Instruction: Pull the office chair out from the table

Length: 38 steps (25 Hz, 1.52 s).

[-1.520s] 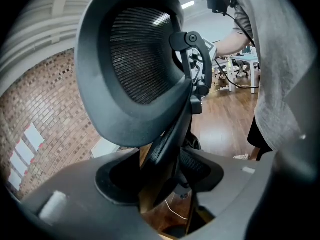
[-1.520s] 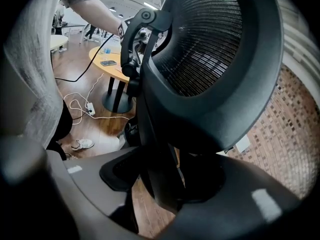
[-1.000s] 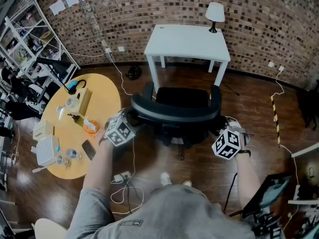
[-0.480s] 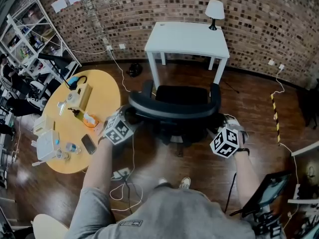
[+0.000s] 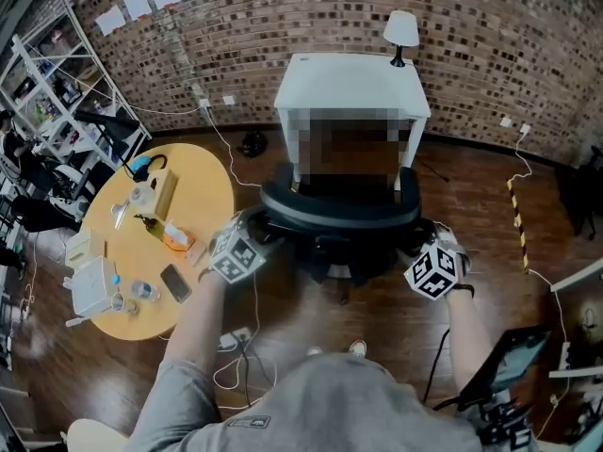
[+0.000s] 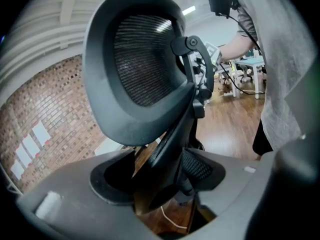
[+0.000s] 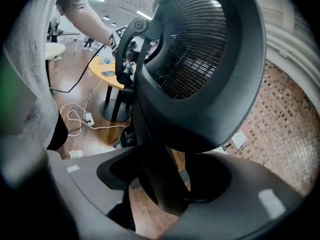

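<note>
Two claws flank the chair [image 5: 339,213] in the head view: your left claw [image 5: 243,252] is at the left end of the backrest and your right claw [image 5: 435,269] at its right end. The chair stands just in front of the white table [image 5: 350,81], and a round yellow table [image 5: 203,191] is off to your left. In the left gripper view, the left claw [image 6: 165,179] has its jaws closed partway onto a dark strut of the chair [image 6: 145,64] below the mesh back, with both pads against it. In the right gripper view, the right claw [image 7: 165,184] grips the chair [image 7: 200,69] the same way, and the strut fills the gap between its jaws.
</note>
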Available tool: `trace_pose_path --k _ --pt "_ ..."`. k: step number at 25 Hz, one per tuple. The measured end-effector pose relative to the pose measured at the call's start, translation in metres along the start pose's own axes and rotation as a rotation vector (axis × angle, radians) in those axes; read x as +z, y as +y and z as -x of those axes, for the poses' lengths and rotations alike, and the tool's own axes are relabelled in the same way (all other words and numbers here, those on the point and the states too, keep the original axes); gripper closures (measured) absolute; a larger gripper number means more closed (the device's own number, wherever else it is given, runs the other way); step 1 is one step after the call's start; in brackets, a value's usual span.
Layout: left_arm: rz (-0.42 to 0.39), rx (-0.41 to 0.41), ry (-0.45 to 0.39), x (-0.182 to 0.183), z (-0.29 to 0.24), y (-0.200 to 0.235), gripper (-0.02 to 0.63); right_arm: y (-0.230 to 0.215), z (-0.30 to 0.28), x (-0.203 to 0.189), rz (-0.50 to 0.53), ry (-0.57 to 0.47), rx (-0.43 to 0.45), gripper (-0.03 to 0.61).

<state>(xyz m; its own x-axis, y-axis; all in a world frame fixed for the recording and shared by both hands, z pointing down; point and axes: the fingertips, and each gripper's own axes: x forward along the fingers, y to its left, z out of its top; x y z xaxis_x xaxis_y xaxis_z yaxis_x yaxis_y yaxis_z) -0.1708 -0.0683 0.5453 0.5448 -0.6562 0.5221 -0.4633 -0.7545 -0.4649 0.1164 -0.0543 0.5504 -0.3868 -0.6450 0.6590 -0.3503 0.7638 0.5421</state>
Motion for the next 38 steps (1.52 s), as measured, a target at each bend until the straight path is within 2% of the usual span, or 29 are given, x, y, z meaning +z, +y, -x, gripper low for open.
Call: trace_pose_path --k 2,5,8,10,12,13,15,20,25,32,38 --pt "0.115 0.03 -0.086 0.006 0.004 0.003 0.326 -0.004 0.001 0.001 -0.065 -0.024 -0.044 0.259" --pt "0.252 0.082 -0.199 0.015 0.016 0.002 0.31 -0.003 0.013 0.001 -0.146 -0.049 -0.111 0.261" --pt "0.309 0.108 -0.258 0.019 0.03 -0.003 0.311 -0.003 0.025 0.008 -0.232 -0.1 -0.162 0.266" --pt "0.348 0.108 -0.286 0.02 0.037 -0.009 0.313 -0.002 0.032 0.012 -0.295 -0.123 -0.179 0.298" --pt "0.378 0.092 -0.309 0.021 0.043 -0.02 0.335 0.002 0.042 0.016 -0.371 -0.146 -0.186 0.281" --pt "0.39 0.085 -0.324 0.022 0.046 -0.027 0.352 0.006 0.046 0.018 -0.412 -0.165 -0.186 0.32" --pt "0.419 0.073 -0.363 0.025 0.054 -0.037 0.401 0.016 0.054 0.026 -0.477 -0.209 -0.177 0.403" --pt "0.532 0.041 -0.461 0.049 0.072 -0.062 0.497 0.045 0.071 0.052 -0.573 -0.314 -0.123 0.48" --pt "0.672 0.01 -0.505 0.073 0.088 -0.089 0.588 0.066 0.087 0.08 -0.682 -0.448 -0.053 0.539" --pt "0.78 -0.005 -0.538 0.103 0.102 -0.135 0.612 0.1 0.119 0.093 -0.758 -0.561 0.042 0.565" --pt "0.789 -0.019 -0.539 0.14 0.113 -0.189 0.612 0.14 0.151 0.093 -0.735 -0.593 0.133 0.566"
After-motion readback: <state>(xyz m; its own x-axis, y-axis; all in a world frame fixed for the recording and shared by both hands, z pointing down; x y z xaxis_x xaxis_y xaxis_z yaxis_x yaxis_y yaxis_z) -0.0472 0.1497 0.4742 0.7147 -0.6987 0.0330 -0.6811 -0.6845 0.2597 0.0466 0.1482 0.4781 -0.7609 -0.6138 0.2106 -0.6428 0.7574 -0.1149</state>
